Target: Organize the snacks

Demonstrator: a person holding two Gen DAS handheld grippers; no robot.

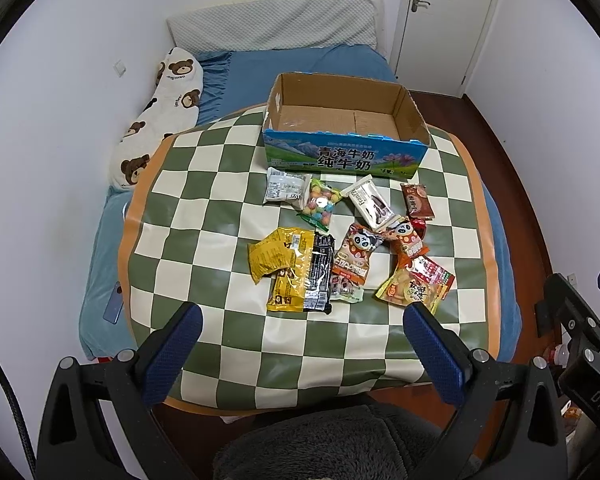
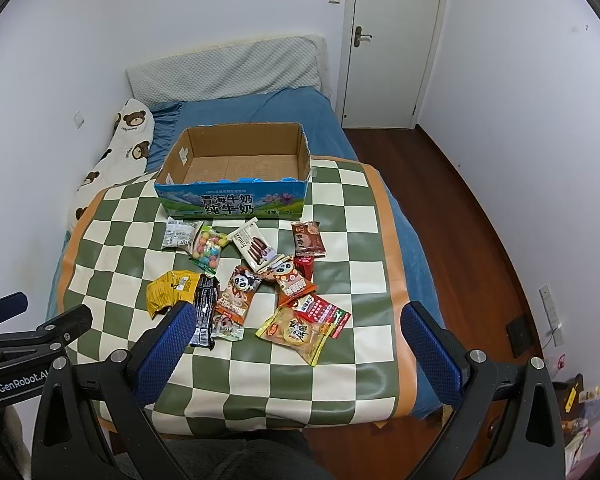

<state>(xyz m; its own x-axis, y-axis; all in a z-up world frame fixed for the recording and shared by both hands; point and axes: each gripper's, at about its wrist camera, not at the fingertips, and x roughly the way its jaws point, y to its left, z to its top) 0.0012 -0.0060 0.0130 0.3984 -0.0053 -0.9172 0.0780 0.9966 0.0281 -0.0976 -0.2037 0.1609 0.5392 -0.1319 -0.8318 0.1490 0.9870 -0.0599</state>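
Observation:
An empty cardboard milk box stands at the far side of a green-and-cream checkered mat. Several snack packets lie in front of it: a yellow packet, a black packet, a panda packet, a candy-ball bag, a white wafer packet and a brown packet. My left gripper is open and empty near the mat's front edge. My right gripper is open and empty, to its right.
The mat lies on a blue bed with a bear-print pillow on the left. A grey cushion leans on the back wall. Wooden floor and a white door are to the right.

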